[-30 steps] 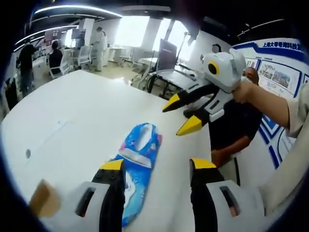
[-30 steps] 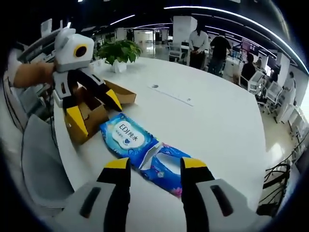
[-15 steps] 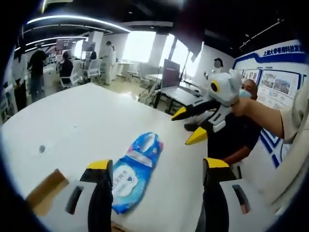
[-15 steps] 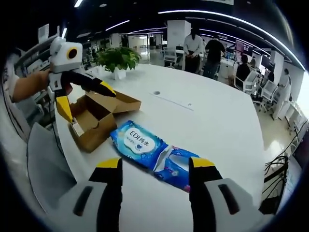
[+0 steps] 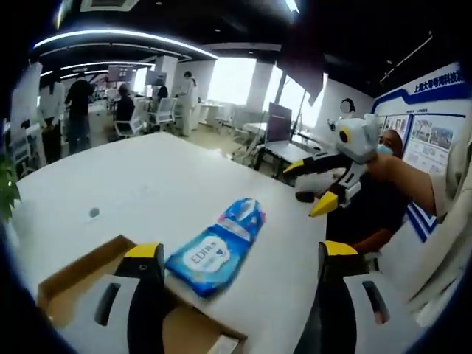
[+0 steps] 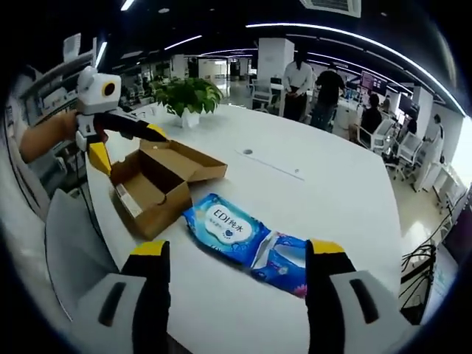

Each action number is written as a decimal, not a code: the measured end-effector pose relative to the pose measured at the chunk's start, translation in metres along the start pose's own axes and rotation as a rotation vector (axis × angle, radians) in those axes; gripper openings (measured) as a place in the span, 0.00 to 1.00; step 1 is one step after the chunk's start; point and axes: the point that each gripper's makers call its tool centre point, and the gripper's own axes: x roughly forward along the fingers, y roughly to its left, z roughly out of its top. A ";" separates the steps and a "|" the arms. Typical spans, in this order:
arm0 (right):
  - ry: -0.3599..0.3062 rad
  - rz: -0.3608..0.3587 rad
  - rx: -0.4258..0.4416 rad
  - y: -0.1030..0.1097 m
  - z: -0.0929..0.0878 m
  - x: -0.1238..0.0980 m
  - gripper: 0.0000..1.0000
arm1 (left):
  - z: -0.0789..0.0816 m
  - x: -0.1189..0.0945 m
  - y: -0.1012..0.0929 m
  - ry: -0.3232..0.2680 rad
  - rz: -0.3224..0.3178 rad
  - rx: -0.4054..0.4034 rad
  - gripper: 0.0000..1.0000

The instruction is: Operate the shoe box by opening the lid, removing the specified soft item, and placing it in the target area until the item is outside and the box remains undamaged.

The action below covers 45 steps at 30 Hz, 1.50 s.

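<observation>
Wipes pack lies flat on the counter right of the open shoe box, long axis crosswise just ahead of the empty, wide right claw; left claw, also wide and empty, hovers at the box's far side

Both views look down from opposite sides, fairly near, sharing the open box and wipes pack.

Both grippers now pulled back and apart. Left gripper, earlier low over the shoe box with jaws spread just beside the blue wipes pack, now higher at 10 o'clock in the right gripper view, clear of the box's open lid. Right gripper, earlier near the pack's far end, now farther off at 2 o'clock in the left gripper view.
</observation>
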 end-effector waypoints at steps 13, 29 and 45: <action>0.018 0.037 -0.029 0.033 0.008 0.009 0.85 | -0.030 -0.070 0.030 0.003 0.137 -0.051 1.00; 0.015 0.174 -0.101 0.079 0.031 0.036 0.85 | -0.066 -0.139 0.062 0.026 0.294 -0.104 1.00; 0.060 0.332 -0.179 0.119 0.034 0.068 0.74 | -0.103 -0.194 0.076 0.054 0.408 -0.122 1.00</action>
